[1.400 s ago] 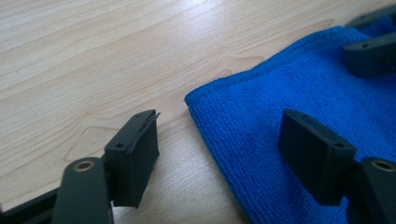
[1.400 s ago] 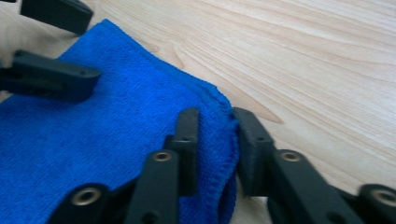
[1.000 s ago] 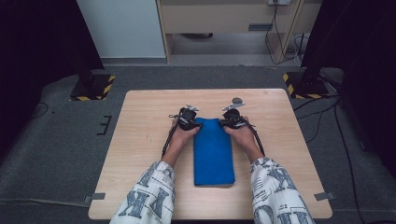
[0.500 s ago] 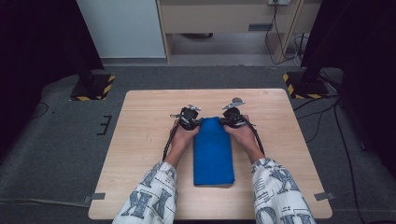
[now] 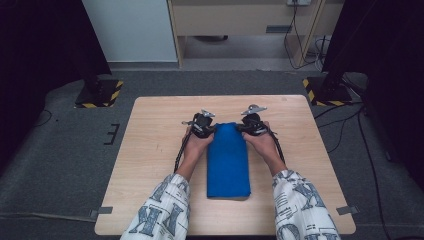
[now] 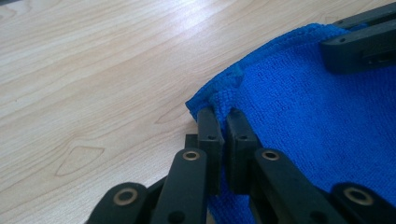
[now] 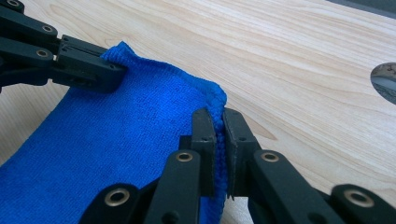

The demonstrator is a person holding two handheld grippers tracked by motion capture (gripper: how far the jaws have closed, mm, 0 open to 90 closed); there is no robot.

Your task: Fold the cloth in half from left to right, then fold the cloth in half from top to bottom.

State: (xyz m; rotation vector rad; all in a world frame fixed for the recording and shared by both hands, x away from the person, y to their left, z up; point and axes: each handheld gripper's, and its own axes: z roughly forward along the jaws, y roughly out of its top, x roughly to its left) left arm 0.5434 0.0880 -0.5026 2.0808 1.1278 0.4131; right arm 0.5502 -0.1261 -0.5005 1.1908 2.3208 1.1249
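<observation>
a blue towel (image 5: 228, 162) lay folded into a long strip on the light wooden table (image 5: 150, 150), running from near the person's edge toward the middle, between the 2 forearms in patterned sleeves (image 5: 159, 212). its far end rose slightly off the wood where the 2 grippers held it.

the left gripper (image 5: 204, 125) sat at the far left corner of the towel. in the left gripper view (image 6: 223, 119) its 2 black jaws stood nearly together, pinching the hemmed corner of the cloth between them; the jaws had just been closing onto that corner. the fabric bunched into a small fold just above the tips.

the right gripper (image 5: 251, 123) sat at the far right corner, just across the towel's width from the other. in the right gripper view (image 7: 219, 116) its jaws were clamped on the towel's edge, with the hem squeezed in the narrow gap between the pads. the left gripper's jaws showed farther off there, biting the opposite corner.

a small round metal piece (image 7: 385, 80) lay on the table, apart from the towel.
</observation>
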